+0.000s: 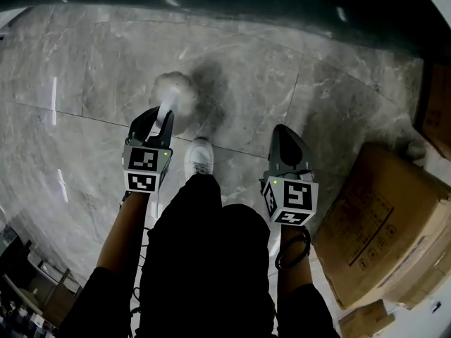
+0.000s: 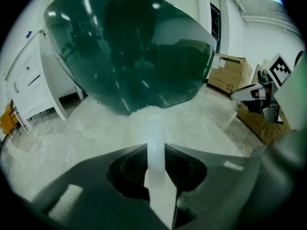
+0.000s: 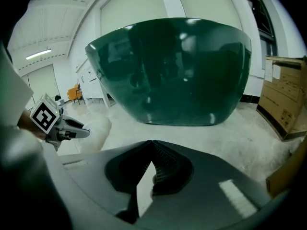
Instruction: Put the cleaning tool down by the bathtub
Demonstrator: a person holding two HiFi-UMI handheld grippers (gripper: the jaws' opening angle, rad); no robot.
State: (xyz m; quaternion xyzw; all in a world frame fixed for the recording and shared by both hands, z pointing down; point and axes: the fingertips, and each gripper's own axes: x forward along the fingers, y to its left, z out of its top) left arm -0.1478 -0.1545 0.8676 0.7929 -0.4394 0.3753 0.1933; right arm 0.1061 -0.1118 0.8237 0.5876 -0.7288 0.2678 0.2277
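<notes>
Beside the bathtub (image 2: 129, 51): 1 cleaning tool (image 1: 174, 96), handle clamped in left gripper (image 1: 160, 122), head pointing floorward, likely for set-down; right gripper (image 1: 283, 136) closed, empty, spare.

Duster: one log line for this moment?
left tool: shut on duster | duster head: near bathtub base | right tool: shut, empty
</notes>
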